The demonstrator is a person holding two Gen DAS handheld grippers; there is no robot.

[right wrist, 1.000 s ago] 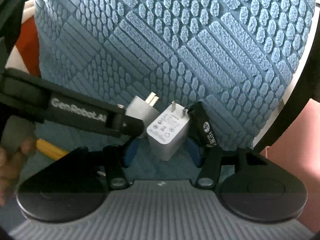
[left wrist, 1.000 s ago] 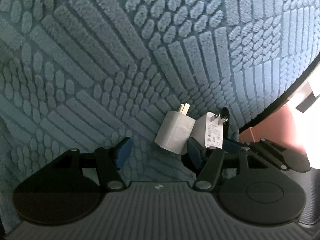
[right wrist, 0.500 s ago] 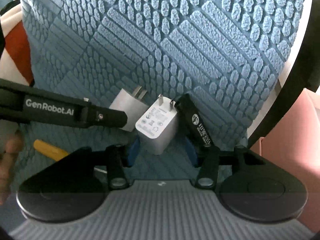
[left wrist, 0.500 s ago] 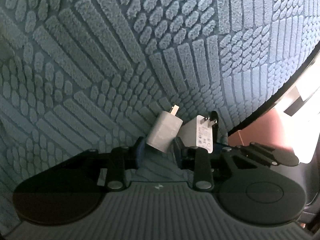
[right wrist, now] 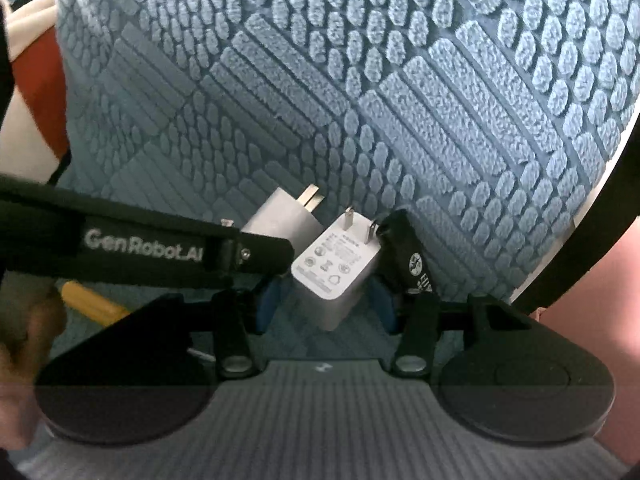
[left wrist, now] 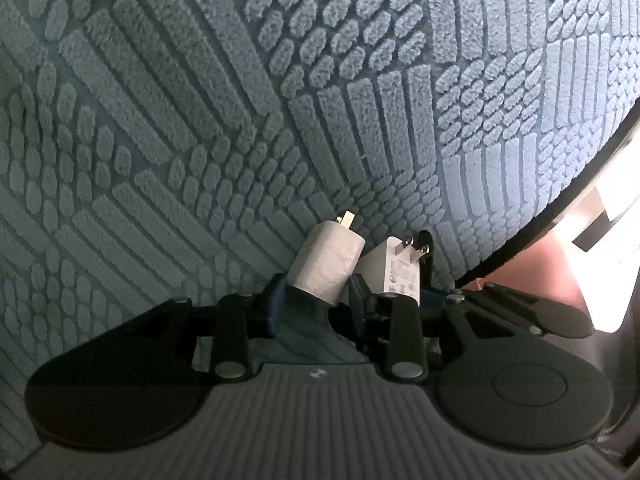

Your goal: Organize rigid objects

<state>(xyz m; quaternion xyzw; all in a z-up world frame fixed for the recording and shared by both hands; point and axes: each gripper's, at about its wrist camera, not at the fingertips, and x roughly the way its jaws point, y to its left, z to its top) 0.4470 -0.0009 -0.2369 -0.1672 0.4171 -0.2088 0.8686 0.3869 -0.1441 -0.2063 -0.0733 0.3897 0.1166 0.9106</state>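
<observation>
The grey charger (left wrist: 326, 268) lies tilted on the blue textured mat (left wrist: 240, 120), prongs pointing up and away, its lower end clamped between the blue pads of the left gripper (left wrist: 314, 304). Just beside it, touching or nearly so, the white charger (right wrist: 336, 268) rests label-up with two prongs raised; the right gripper (right wrist: 326, 300) brackets its base, pads at either side, but whether they actually press on it cannot be told from either view. A black flash drive (right wrist: 408, 256) leans against the white charger's right edge, next to the right-hand finger. A yellow-handled tool (right wrist: 92, 300) lies on the mat at the left, partly behind the left gripper's arm. Risks, as judged: the three items are crowded, so lifting either charger could drag or tip its neighbour; the grey charger is held only near its end and may pivot or slip; the two grippers sit close enough to collide. No box, tray or bin shows in either view, so the destination is unknown.
</observation>
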